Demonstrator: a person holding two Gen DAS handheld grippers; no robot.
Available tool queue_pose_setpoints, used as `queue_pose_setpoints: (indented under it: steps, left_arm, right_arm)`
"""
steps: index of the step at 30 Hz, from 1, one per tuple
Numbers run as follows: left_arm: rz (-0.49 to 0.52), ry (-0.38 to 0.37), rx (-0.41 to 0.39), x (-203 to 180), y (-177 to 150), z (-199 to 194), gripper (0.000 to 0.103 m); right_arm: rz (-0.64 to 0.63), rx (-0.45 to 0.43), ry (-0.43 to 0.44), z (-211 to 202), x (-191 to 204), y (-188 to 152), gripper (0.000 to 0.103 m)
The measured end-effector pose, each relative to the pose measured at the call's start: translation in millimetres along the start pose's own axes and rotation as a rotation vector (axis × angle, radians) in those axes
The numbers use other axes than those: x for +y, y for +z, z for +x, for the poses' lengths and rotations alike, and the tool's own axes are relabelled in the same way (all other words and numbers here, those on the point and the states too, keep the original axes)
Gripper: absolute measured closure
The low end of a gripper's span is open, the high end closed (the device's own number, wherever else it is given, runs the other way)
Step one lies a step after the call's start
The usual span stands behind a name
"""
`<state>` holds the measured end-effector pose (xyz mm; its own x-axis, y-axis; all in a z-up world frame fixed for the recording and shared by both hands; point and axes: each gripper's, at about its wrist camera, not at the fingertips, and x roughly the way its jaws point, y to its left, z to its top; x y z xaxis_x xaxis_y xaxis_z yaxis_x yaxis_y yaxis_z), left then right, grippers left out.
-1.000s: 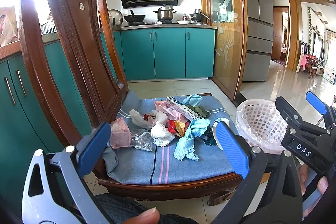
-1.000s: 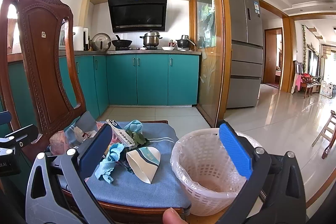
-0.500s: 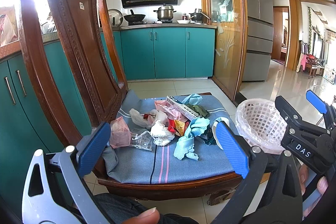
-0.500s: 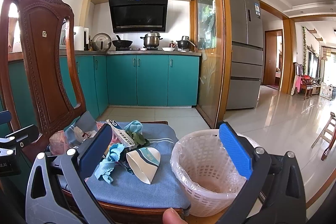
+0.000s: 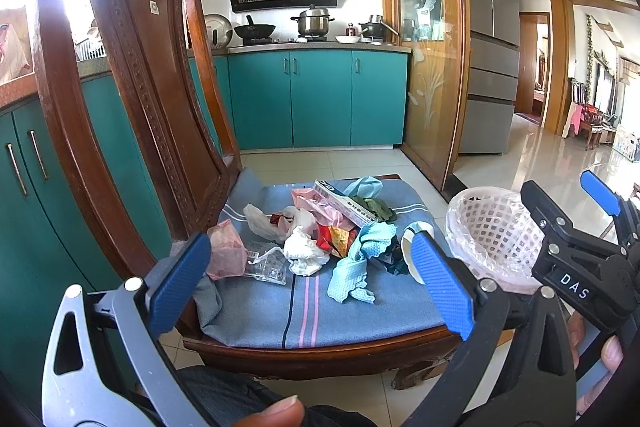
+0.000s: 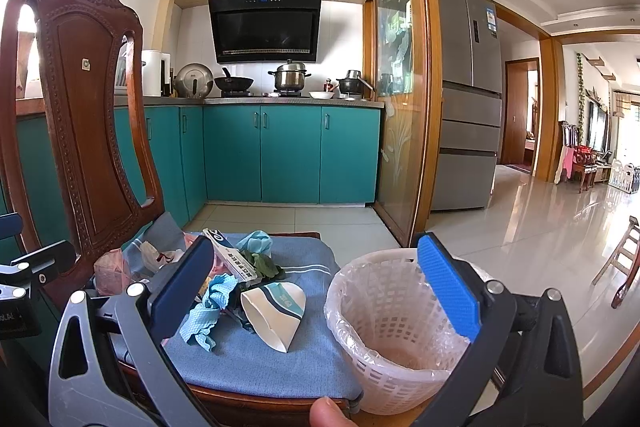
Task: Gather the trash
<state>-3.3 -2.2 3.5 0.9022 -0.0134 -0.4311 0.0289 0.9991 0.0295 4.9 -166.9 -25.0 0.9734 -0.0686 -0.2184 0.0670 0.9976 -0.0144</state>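
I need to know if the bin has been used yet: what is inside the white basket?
The white basket holds only its clear plastic liner; no trash shows on the visible floor. The right gripper's blue finger hides part of the far rim and inner wall.

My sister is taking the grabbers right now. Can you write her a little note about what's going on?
Left gripper: jaws open, holding nothing, aimed at the trash pile.
Right gripper: jaws open, holding nothing, by the basket.
Trash lies on the chair cushion: a pink bag, clear wrapper, white tissue, blue cloth, long box and flattened paper cup.
The basket, lined with a plastic bag, stands right of the cushion and looks empty.
Done: nothing collected yet.
Left: pick up every piece and drop it in the basket.
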Motion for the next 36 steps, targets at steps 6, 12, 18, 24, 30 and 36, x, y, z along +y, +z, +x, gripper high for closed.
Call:
queue_pose_setpoints:
  steps: [6, 12, 18, 24, 30, 36]
  left_arm:
    - [0.0, -0.002, 0.003, -0.4, -0.3, 0.6, 0.003]
    - [0.001, -0.004, 0.004, -1.0, 0.4, 0.2, 0.003]
    - [0.001, -0.006, 0.006, -1.8, 0.6, 0.3, 0.003]
    - [-0.004, 0.0, 0.008, -1.6, 1.8, 0.7, 0.003]
    - [-0.005, 0.002, 0.011, -0.7, 2.0, 1.7, 0.003]
    - [-0.005, 0.001, 0.02, -0.8, 0.5, 4.0, 0.003]
  right_arm:
    - [-0.001, -0.003, 0.002, 0.0, -0.2, 1.6, 0.003]
    - [-0.003, -0.005, 0.005, 0.7, 0.1, 3.6, 0.003]
    - [-0.005, -0.011, 0.006, 0.6, 0.3, 3.6, 0.003]
    - [-0.006, -0.012, 0.011, 1.1, 1.7, 3.9, 0.003]
    - [-0.008, -0.012, 0.012, 1.8, 2.4, 3.6, 0.003]
    - [-0.002, -0.008, 0.008, 3.0, 2.0, 0.7, 0.003]
